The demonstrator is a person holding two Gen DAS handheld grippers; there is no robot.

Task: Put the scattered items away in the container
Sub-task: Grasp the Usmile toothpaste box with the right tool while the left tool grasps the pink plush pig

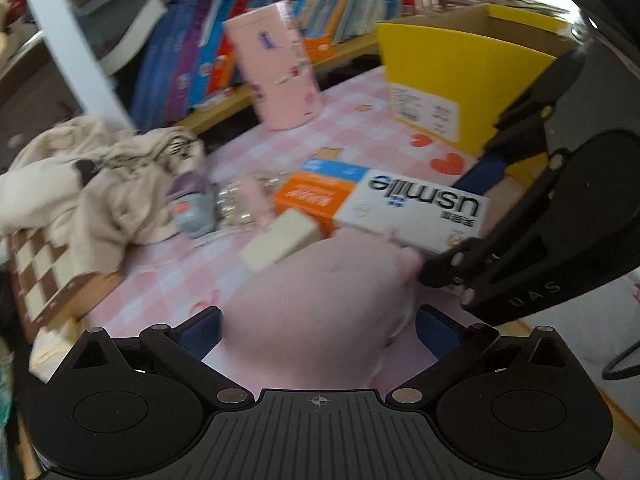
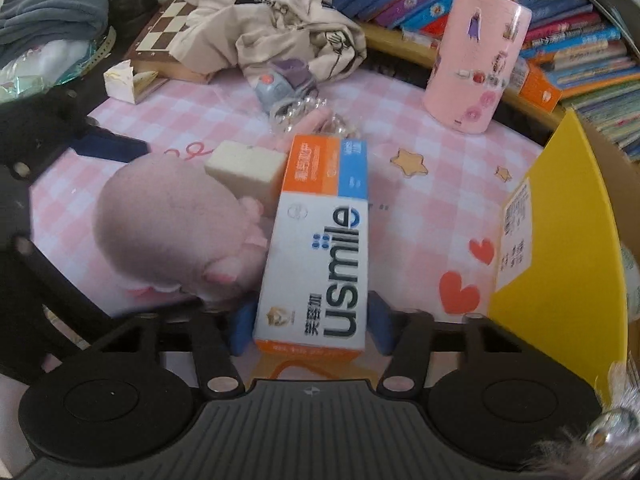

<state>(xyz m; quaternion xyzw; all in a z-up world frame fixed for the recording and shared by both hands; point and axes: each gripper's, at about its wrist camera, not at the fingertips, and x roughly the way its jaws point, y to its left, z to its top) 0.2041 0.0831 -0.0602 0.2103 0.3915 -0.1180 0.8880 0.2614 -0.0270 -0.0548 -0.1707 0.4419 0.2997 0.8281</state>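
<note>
A white, orange and blue usmile box (image 2: 320, 248) lies on the pink checked tablecloth; my right gripper (image 2: 310, 330) is shut on its near end. The box also shows in the left wrist view (image 1: 412, 216) with the right gripper (image 1: 460, 264) on it. A pink plush toy (image 1: 320, 320) lies between the pads of my open left gripper (image 1: 318, 334); whether the pads touch it is unclear. The plush (image 2: 168, 224) sits left of the box. A cream block (image 2: 246, 170) lies behind it. The yellow cardboard container (image 2: 560, 248) stands at the right.
A tall pink box (image 2: 476, 60) stands at the back. A beige garment (image 2: 272, 20) lies on a chessboard (image 2: 160, 36). A grey-purple toy (image 2: 284, 80) and clear packets (image 2: 304, 114) lie nearby. Books (image 2: 560, 24) fill a shelf behind.
</note>
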